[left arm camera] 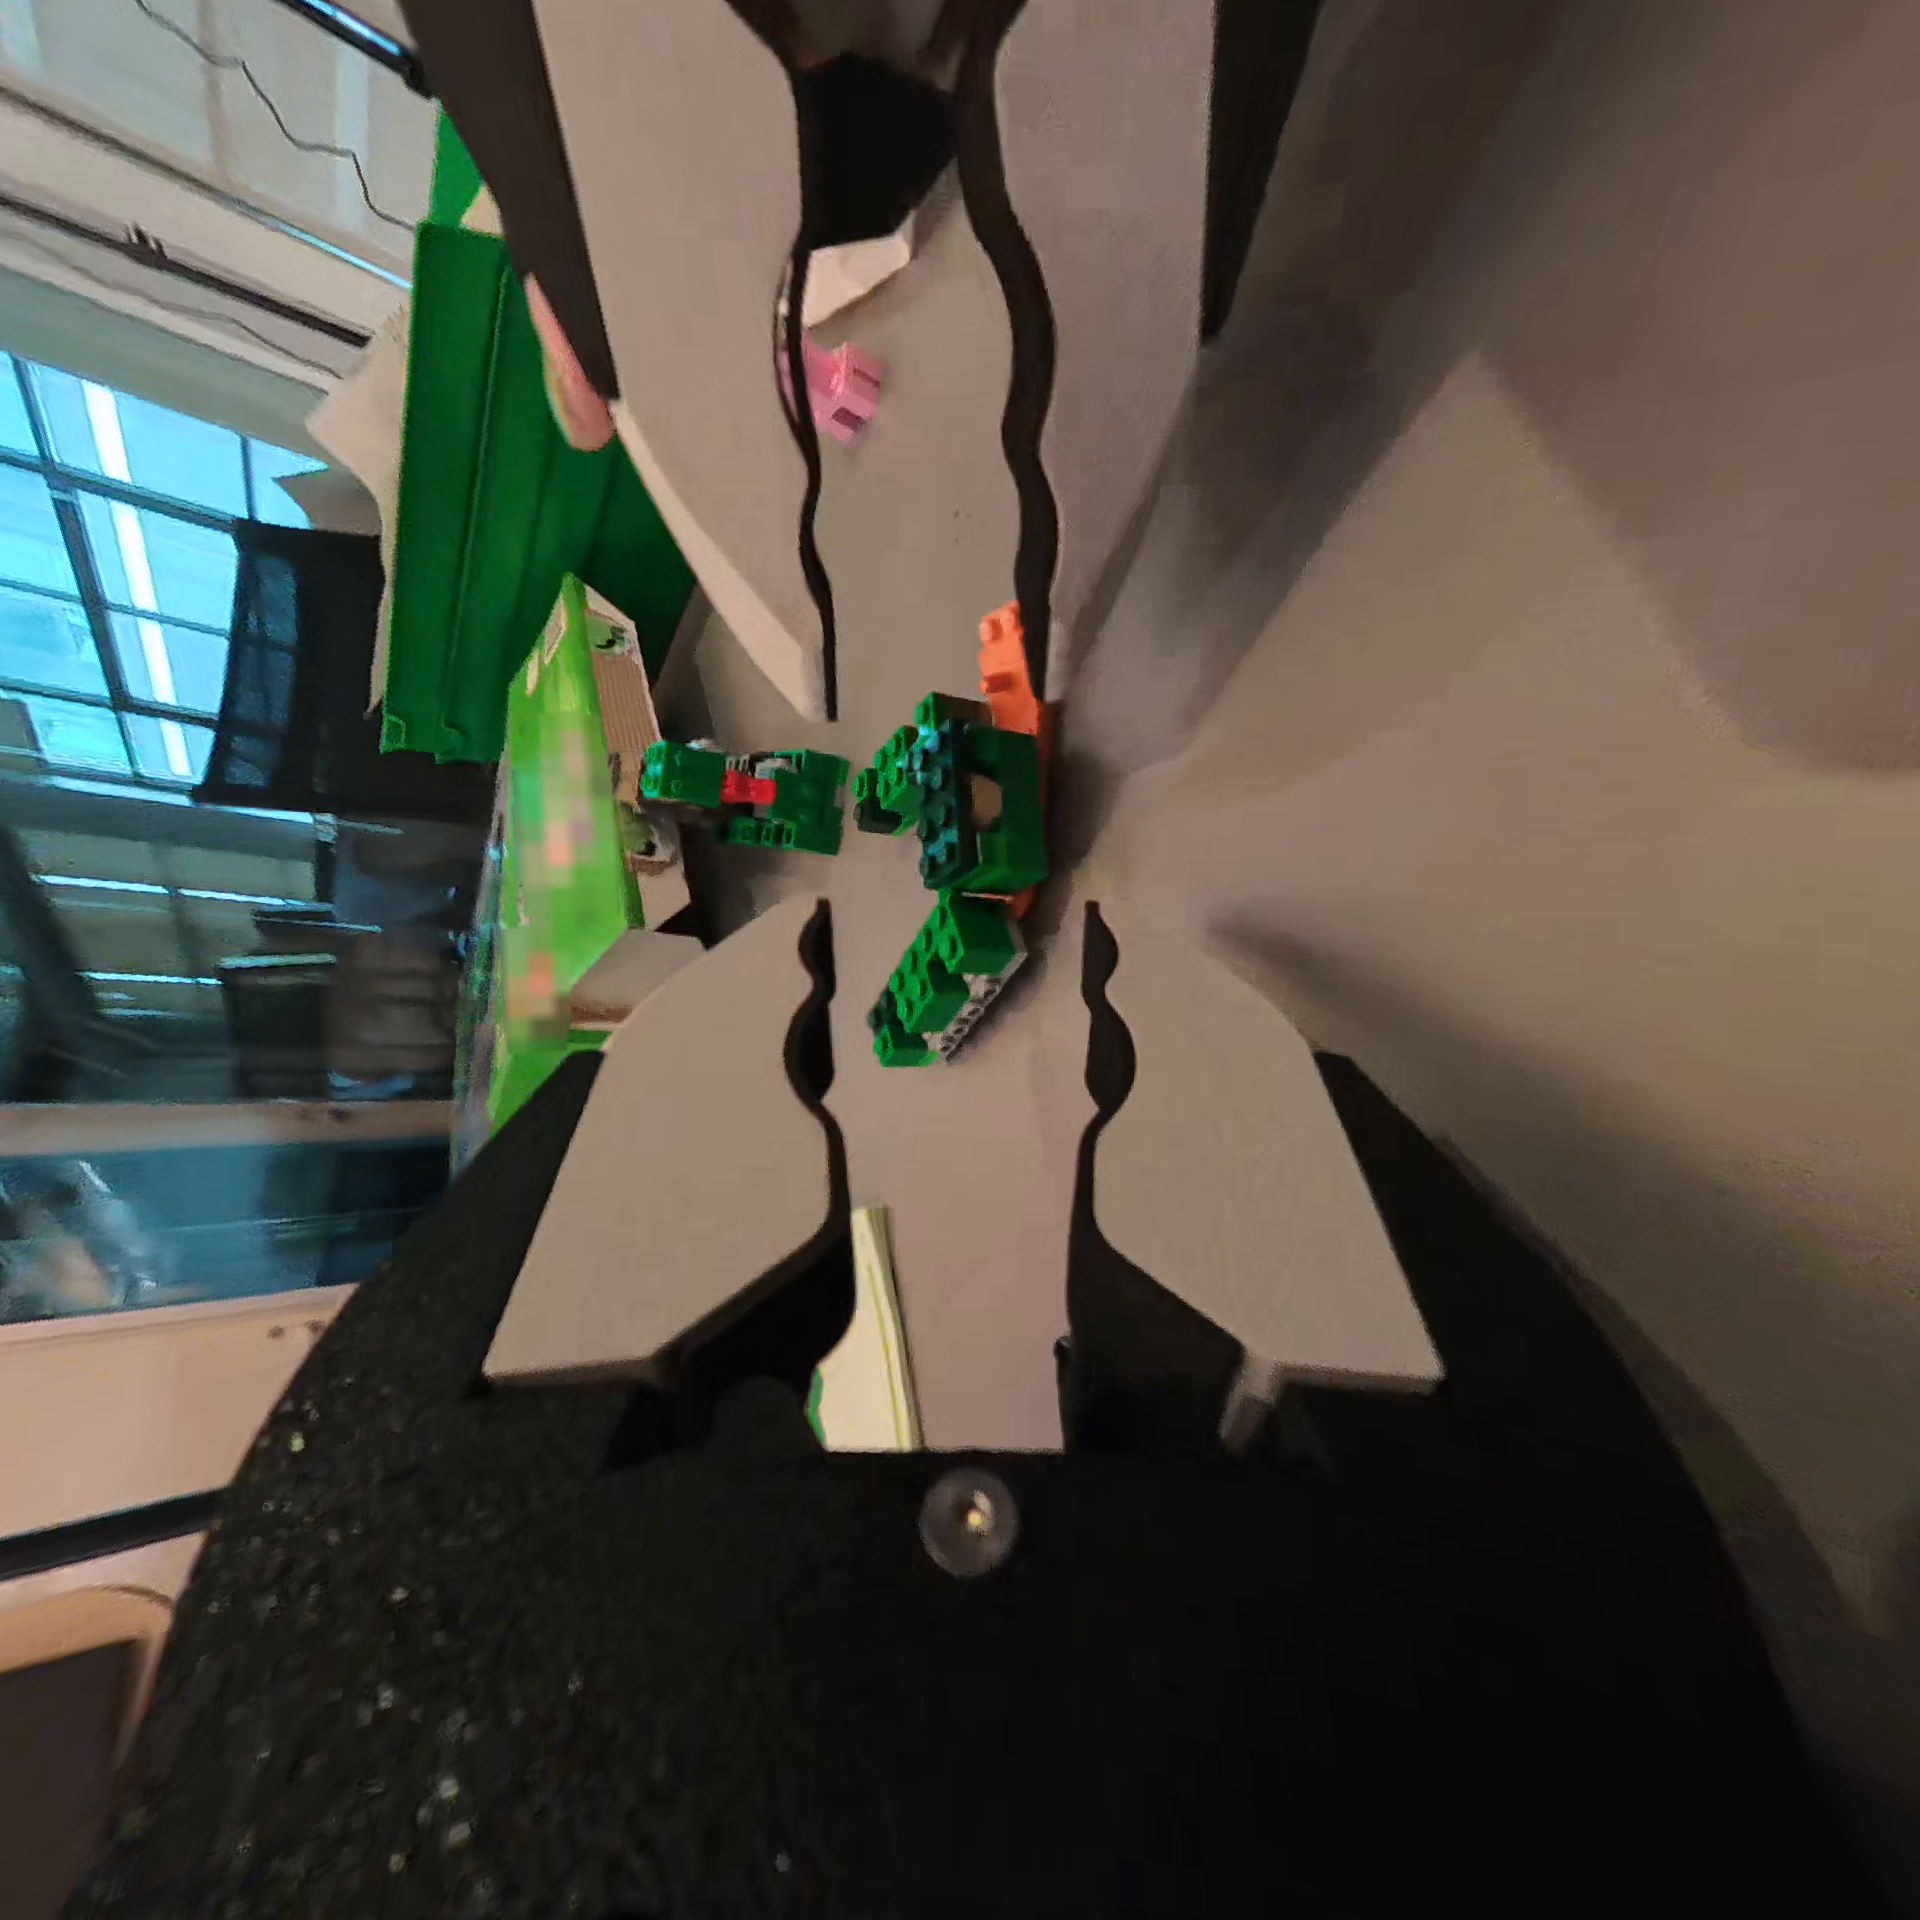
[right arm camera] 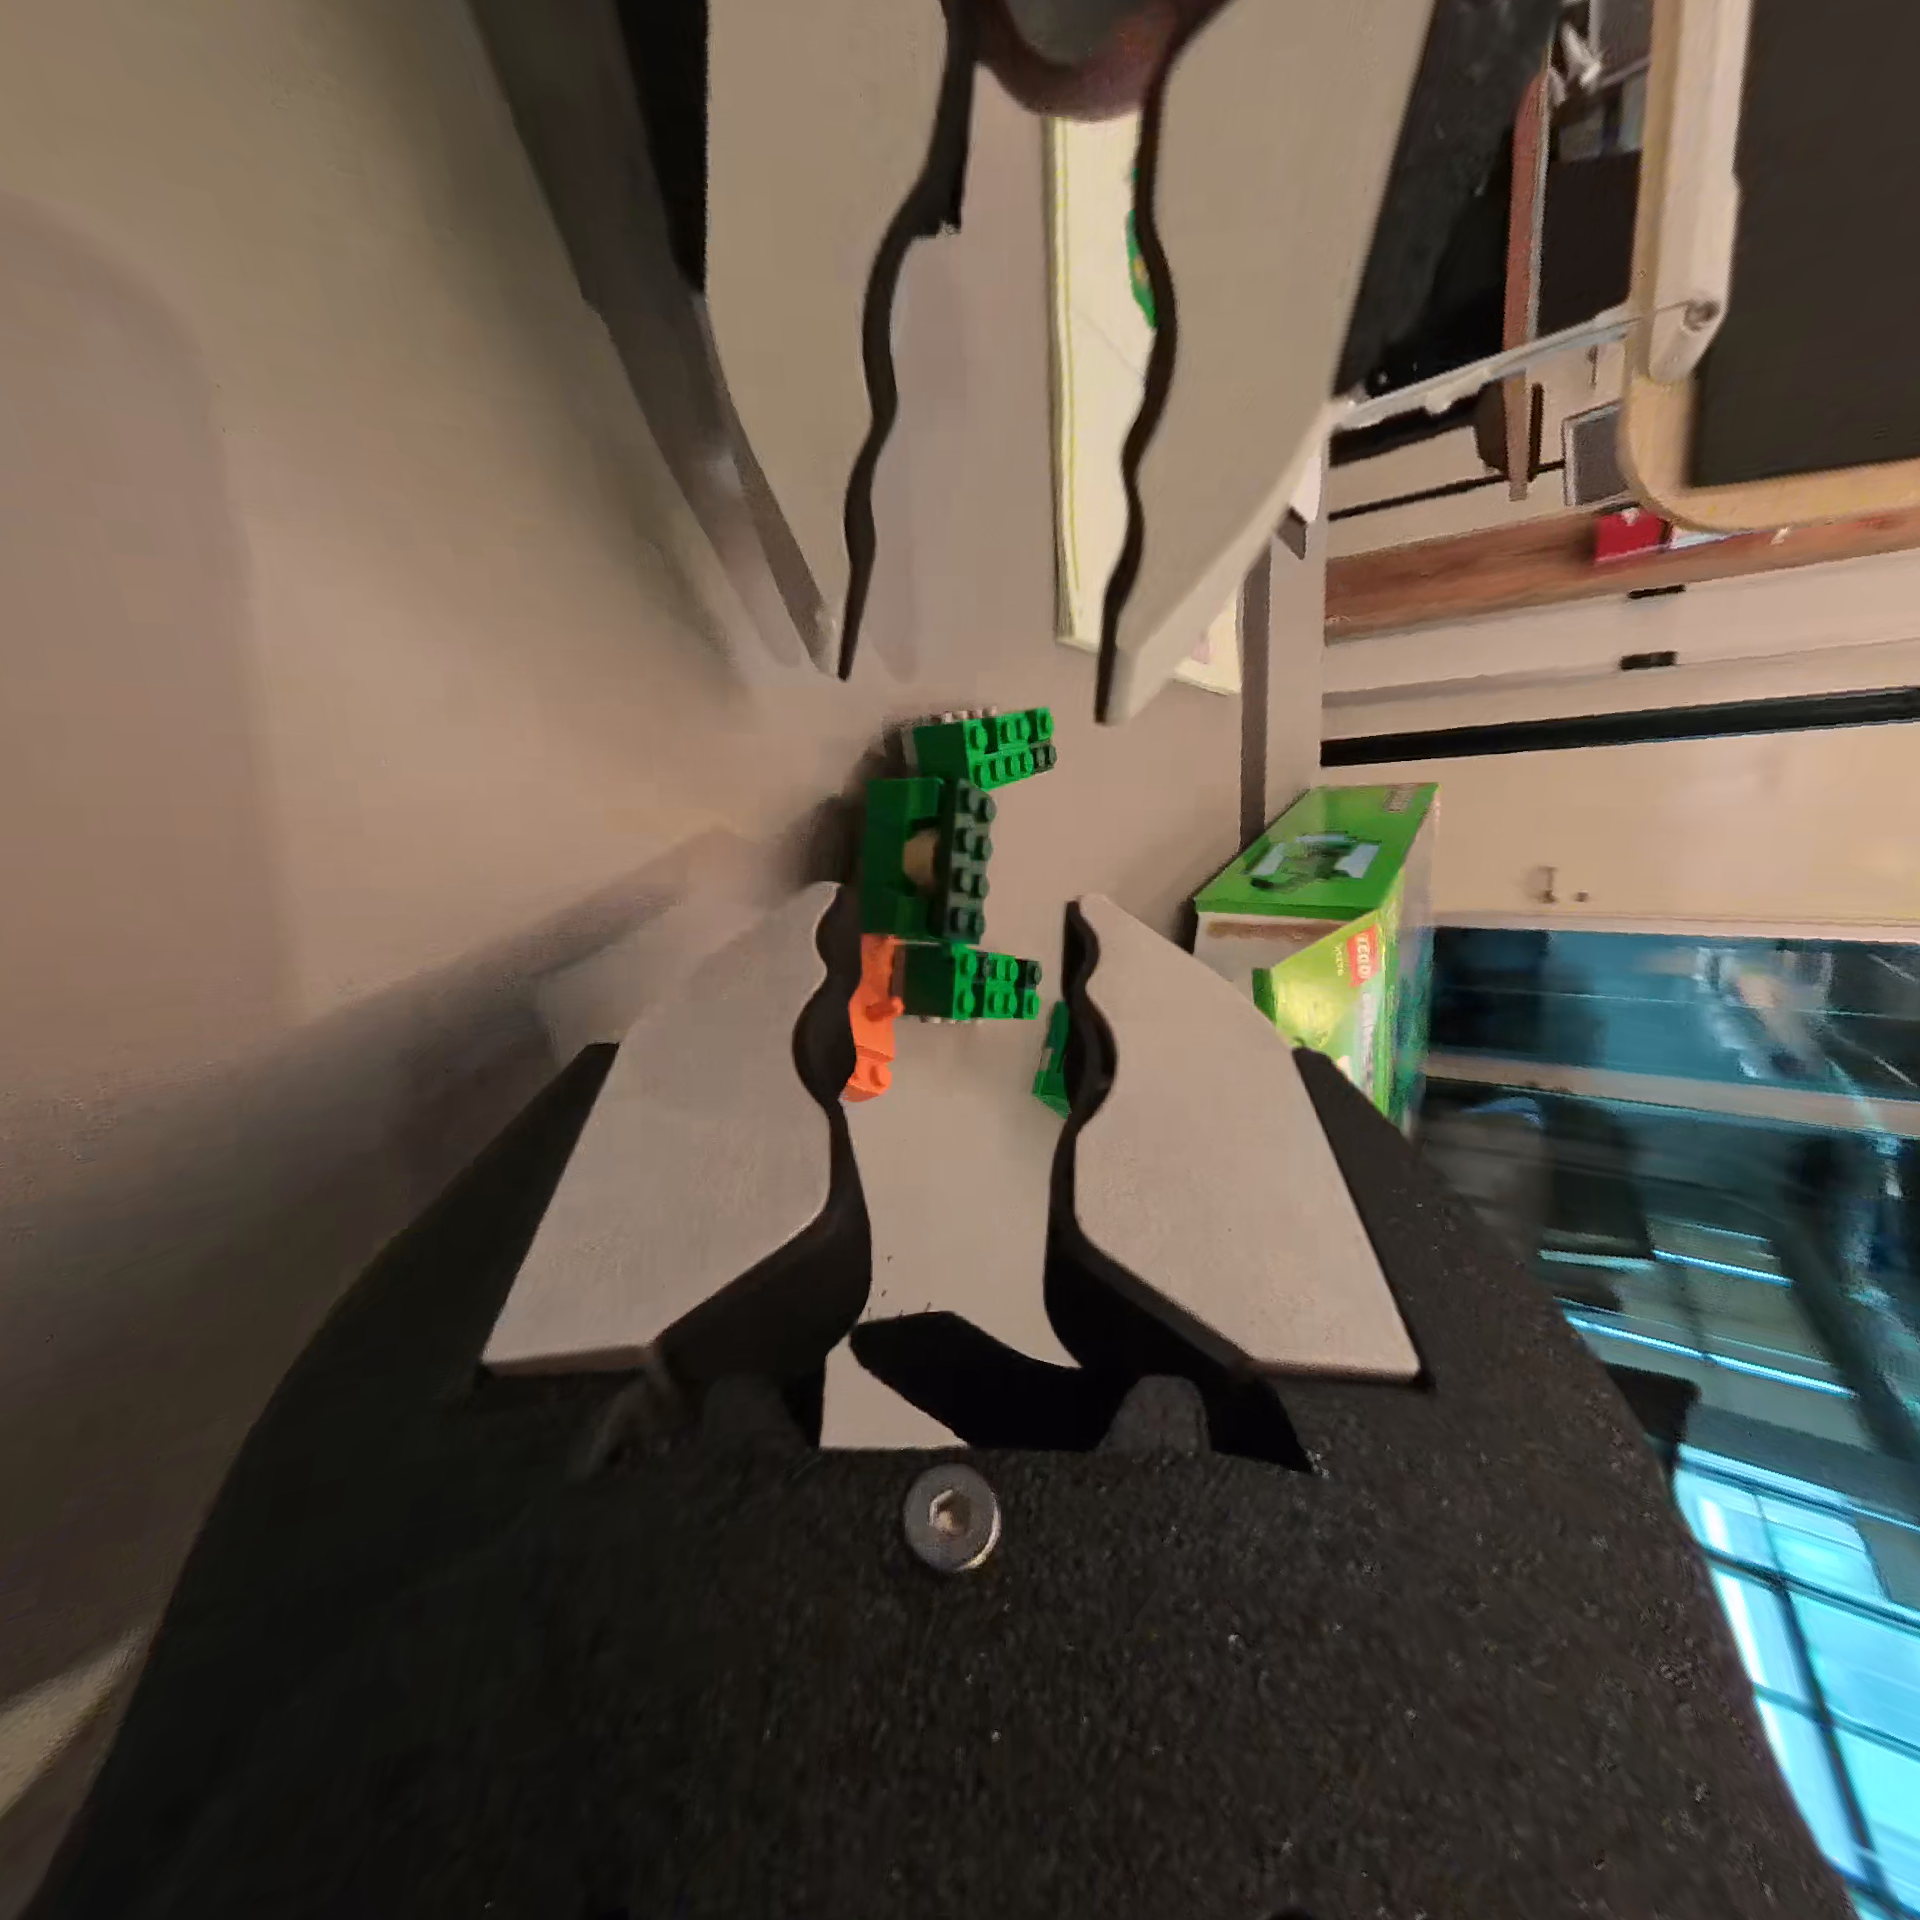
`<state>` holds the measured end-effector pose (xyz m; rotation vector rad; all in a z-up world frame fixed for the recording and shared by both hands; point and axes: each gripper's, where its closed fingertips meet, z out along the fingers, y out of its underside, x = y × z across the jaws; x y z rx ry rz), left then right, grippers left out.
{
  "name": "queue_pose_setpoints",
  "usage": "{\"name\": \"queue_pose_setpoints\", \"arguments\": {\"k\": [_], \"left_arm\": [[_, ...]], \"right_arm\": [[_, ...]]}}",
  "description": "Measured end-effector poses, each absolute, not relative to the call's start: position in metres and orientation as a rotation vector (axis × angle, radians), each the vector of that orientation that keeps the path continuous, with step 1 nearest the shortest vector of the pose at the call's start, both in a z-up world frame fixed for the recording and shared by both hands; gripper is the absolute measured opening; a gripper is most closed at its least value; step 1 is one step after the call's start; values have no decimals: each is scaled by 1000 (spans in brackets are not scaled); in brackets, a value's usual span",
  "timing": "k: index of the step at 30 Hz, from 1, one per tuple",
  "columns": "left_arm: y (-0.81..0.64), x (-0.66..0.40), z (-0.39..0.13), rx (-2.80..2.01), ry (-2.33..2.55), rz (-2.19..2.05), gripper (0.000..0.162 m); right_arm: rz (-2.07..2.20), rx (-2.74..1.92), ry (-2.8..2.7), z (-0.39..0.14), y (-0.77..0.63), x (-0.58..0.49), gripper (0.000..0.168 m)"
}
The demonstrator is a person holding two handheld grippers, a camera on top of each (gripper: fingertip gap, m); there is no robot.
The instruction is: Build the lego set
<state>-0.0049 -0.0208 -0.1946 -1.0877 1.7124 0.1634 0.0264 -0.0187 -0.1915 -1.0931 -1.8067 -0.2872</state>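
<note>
Now I see both my left gripper and right gripper spread, empty. Between them lies a studded, blocky green lego build with an orange piece on the smooth grey table.

Green studded-brick lego assembly with an orange brick section at one end, lying on the pale grey table surface. Right gripper, grey flat fingers with black wavy inner edges, spread apart on either side of the assembly's orange end, not gripping it. Left gripper, same make, beyond the assembly's far end, fingers also apart. Small loose green piece just beside the assembly. Bright green cardboard box near the assembly, at the table edge.
</note>
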Motion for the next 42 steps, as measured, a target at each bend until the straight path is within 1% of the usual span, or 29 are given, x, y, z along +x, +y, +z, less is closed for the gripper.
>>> {"name": "queue_pose_setpoints", "arguments": {"k": [3, 9, 18, 20, 23, 25, 26, 29, 36, 39, 42], "left_arm": [[-18, 0, -200, -1044, 1763, 197, 47], [-15, 7, -207, -998, 1844, 198, 45], [-12, 14, -214, -931, 1911, 225, 28], [-12, 16, -214, -931, 1913, 222, 28], [-11, 18, -214, -948, 1904, 201, 25], [-10, 19, -211, -953, 1877, 189, 17], [-10, 19, -211, -956, 1874, 180, 16], [-10, 19, -211, -977, 1866, 146, 16], [-13, 10, -208, -1101, 1859, 25, 32], [-17, 13, -203, -1168, 1837, -94, 29], [-19, 14, -206, -1200, 1861, -115, 26]], "right_arm": [[-347, -1090, -1823, -199, -18, 23, 40], [-442, -1054, -1902, -208, -11, 23, 38], [-523, -994, -1947, -214, -7, 24, 25], [-528, -981, -1935, -212, -5, 24, 19], [-508, -990, -1929, -211, -4, 23, 17], [-492, -999, -1927, -210, -5, 23, 15], [-488, -998, -1930, -210, -5, 22, 15], [-480, -1009, -1941, -210, -5, 22, 14], [-434, -1059, -1954, -210, -4, 22, 14], [-408, -1098, -1967, -210, -3, 22, 14], [-379, -1133, -1977, -209, -3, 22, 13]]}}
